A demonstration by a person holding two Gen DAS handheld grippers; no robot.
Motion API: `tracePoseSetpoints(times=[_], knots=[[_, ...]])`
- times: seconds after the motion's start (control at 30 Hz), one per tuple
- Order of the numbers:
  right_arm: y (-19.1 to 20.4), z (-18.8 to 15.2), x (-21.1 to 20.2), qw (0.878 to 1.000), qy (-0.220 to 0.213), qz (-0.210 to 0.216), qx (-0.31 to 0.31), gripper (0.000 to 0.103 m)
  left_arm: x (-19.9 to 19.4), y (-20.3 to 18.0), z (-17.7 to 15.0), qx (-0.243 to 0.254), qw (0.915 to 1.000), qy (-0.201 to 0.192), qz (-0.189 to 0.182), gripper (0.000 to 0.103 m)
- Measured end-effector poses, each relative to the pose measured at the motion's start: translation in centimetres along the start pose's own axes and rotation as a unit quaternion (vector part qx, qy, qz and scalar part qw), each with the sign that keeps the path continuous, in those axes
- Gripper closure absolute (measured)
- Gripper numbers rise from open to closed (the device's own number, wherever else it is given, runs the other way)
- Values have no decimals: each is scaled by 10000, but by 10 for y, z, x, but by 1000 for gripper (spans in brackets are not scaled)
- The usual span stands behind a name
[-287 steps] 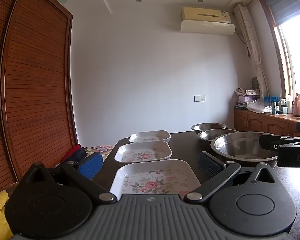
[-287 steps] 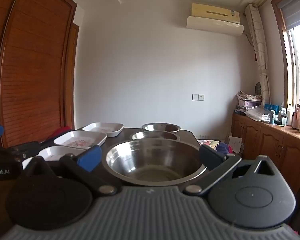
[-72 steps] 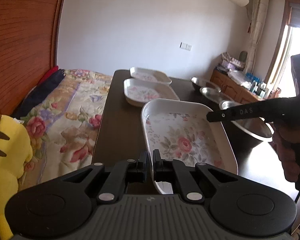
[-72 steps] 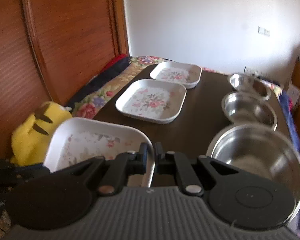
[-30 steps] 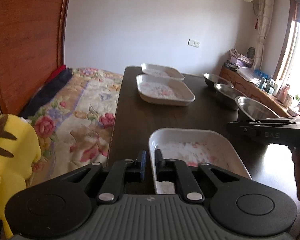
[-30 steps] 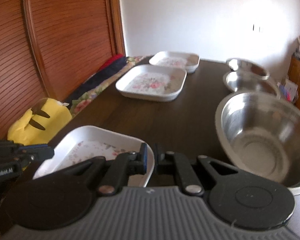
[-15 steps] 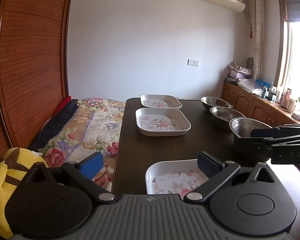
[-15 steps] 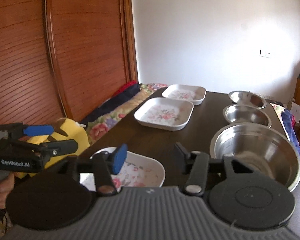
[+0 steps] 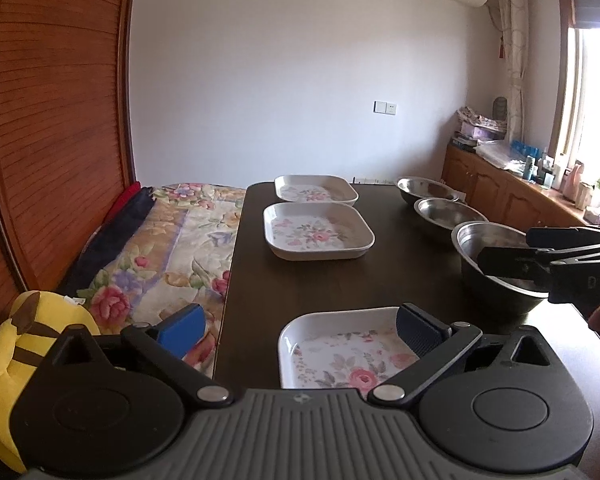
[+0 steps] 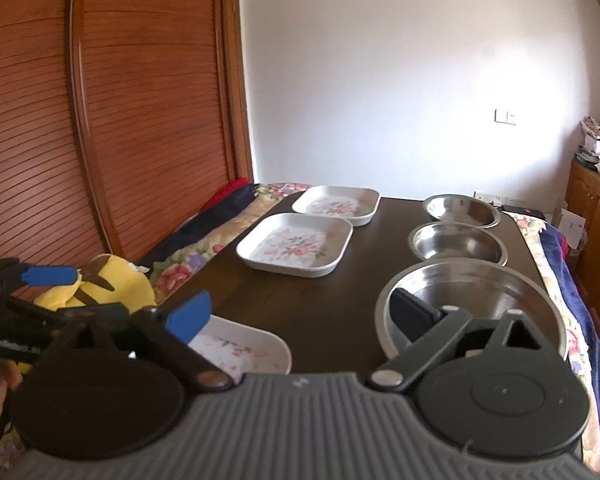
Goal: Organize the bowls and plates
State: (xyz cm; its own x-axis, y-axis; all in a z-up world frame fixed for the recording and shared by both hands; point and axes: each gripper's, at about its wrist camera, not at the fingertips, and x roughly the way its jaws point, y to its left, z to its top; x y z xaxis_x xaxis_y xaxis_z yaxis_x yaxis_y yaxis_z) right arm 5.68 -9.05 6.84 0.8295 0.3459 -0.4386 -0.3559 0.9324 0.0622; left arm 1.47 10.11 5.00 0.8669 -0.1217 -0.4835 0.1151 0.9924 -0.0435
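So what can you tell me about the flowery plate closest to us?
The nearest floral plate is a white, squarish dish with rounded corners and a raised rim, glossy like ceramic or melamine. Pink roses and grey-green leaves are printed inside. It lies flat at the near edge of the dark wooden table, apart from the other plates and the steel bowls. The left gripper hangs open above it, not touching as far as can be seen. Its near edge is hidden behind the gripper body.

nearest plate (image 9: 300, 344) (near edge) hidden; countertop bottles (image 9: 548, 172) blurred
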Motion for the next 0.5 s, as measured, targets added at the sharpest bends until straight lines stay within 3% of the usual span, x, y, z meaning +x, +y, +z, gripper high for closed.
tracePoseSetpoints(times=[0.17,0.5], knots=[[-3,3,2,10000,-3,-78,25,0,-1,-4,2,149,9998,-133,-99,0],[-8,26,28,9993,152,-312,-171,0,23,6,33,190,9995,-192,-183,0]])
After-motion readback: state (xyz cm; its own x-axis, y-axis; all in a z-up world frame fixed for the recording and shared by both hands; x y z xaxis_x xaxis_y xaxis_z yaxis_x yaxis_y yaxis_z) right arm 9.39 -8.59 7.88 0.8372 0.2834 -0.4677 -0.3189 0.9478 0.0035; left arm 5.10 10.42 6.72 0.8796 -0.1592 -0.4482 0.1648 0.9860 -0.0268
